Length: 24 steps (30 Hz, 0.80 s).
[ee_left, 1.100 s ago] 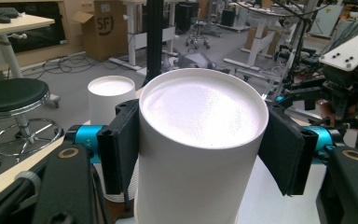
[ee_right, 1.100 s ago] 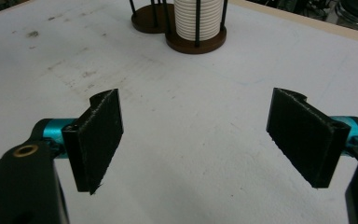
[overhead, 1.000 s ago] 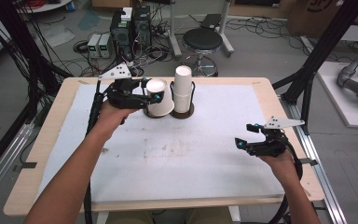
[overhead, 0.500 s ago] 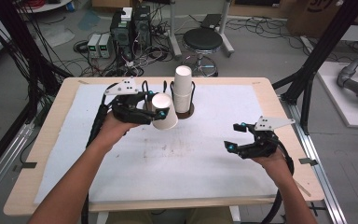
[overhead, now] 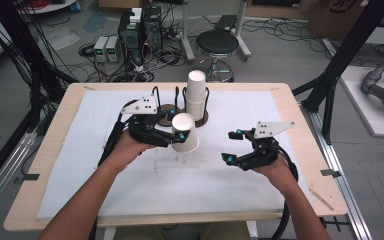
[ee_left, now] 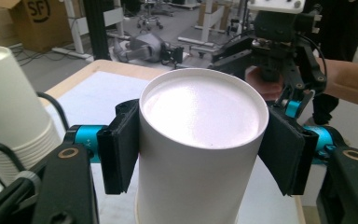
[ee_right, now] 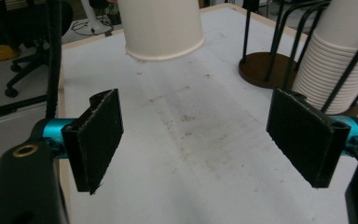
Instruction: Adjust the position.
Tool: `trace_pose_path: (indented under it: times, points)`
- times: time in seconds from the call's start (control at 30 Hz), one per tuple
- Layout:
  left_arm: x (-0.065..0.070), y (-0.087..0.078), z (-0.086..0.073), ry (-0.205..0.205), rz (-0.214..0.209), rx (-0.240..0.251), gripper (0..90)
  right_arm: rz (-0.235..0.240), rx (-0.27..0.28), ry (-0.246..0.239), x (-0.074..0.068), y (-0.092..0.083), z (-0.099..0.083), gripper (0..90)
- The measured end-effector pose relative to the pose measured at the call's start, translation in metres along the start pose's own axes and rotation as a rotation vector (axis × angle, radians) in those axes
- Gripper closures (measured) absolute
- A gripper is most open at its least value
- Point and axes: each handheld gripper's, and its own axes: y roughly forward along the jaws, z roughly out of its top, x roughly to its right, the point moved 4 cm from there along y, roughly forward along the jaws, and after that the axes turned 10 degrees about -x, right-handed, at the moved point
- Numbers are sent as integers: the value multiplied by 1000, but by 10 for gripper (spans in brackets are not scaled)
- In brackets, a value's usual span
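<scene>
The left gripper, just left of centre in the high view, has its jaws clamped on the sides of a white paper cup, held upside down in the air above the white-covered bench. In the left gripper view the cup shows its closed base toward the camera, a black pad pressing each flank; gripping across the wall this way keeps the thin cup from slipping and leaves its rim free. Its long axis runs roughly upright, tilted a little, with the open mouth pointing down at the bench, as the rolled rim in the right gripper view shows.

The right gripper, right of centre, has its jaws wide with nothing between them and faces the cup, likely ready to receive it. Behind, at upper centre, a stack of white paper cups stands in a black wire holder, probably the cup's source.
</scene>
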Motion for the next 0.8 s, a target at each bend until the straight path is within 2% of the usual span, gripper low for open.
trace_pose_path:
  times: [0.33, 0.8]
  points:
    - [13, 15, 0, 17, -54, -5, 343, 59, 2, -71, -12, 25, 15, 188]
    - [24, 29, -1, 24, -104, -17, 343, 105, -7, -108, -20, 43, 20, 188]
